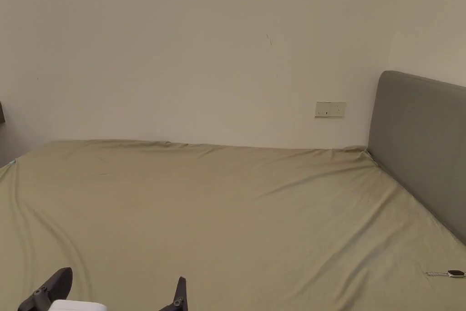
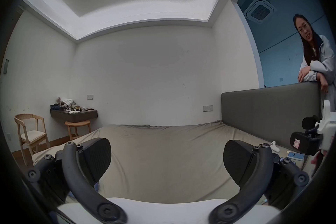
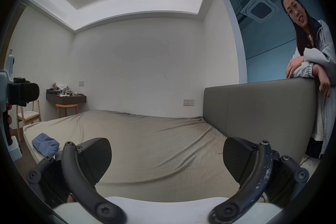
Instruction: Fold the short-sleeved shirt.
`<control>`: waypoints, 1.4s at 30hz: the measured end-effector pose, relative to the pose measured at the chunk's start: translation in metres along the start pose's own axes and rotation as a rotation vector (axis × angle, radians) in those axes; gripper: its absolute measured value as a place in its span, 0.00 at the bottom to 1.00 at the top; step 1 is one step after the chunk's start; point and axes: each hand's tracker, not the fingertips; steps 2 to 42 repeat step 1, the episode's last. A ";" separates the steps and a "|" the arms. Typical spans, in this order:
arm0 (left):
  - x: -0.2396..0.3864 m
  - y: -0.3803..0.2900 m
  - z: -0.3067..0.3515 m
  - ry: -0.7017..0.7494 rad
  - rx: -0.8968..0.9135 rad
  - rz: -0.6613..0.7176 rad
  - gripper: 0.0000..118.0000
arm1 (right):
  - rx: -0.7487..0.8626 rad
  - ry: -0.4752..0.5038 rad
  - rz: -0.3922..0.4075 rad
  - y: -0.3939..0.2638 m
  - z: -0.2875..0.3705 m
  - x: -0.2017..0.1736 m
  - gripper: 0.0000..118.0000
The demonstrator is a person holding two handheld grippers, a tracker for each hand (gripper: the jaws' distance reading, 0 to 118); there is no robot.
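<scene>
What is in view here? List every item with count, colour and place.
fitted bed sheet: one, olive, covering the bed
padded headboard: one, grey, at the bed's right end
blue crumpled garment: one, on the sheet near a bed corner
wall socket plate: one, pale, beside the headboard
small dark object with a chain: one, on the sheet's right edge
wooden chair: one, light, beyond the bed
round wooden stool: one, under the shelf
cluttered wall shelf: one, dark
person: one, leaning on the headboard
left gripper: black jaws, open
right gripper: black jaws, open
</scene>
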 end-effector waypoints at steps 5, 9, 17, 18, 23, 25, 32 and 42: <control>0.000 0.000 0.000 -0.003 0.003 0.000 1.00 | 0.000 -0.001 0.002 0.000 0.000 0.000 1.00; 0.000 0.000 0.000 -0.003 0.003 0.000 1.00 | 0.000 -0.001 0.002 0.000 0.000 0.000 1.00; 0.000 0.000 0.000 -0.003 0.003 0.000 1.00 | 0.000 -0.001 0.002 0.000 0.000 0.000 1.00; 0.000 0.000 0.000 -0.003 0.003 0.000 1.00 | 0.000 -0.001 0.002 0.000 0.000 0.000 1.00; 0.000 0.000 0.000 -0.003 0.003 0.000 1.00 | 0.000 -0.001 0.002 0.000 0.000 0.000 1.00; 0.000 0.000 0.000 -0.003 0.003 0.000 1.00 | 0.000 -0.001 0.002 0.000 0.000 0.000 1.00; 0.000 0.000 0.000 -0.003 0.003 0.000 1.00 | 0.000 -0.001 0.002 0.000 0.000 0.000 1.00; 0.000 0.000 0.000 -0.003 0.003 0.000 1.00 | 0.000 -0.001 0.002 0.000 0.000 0.000 1.00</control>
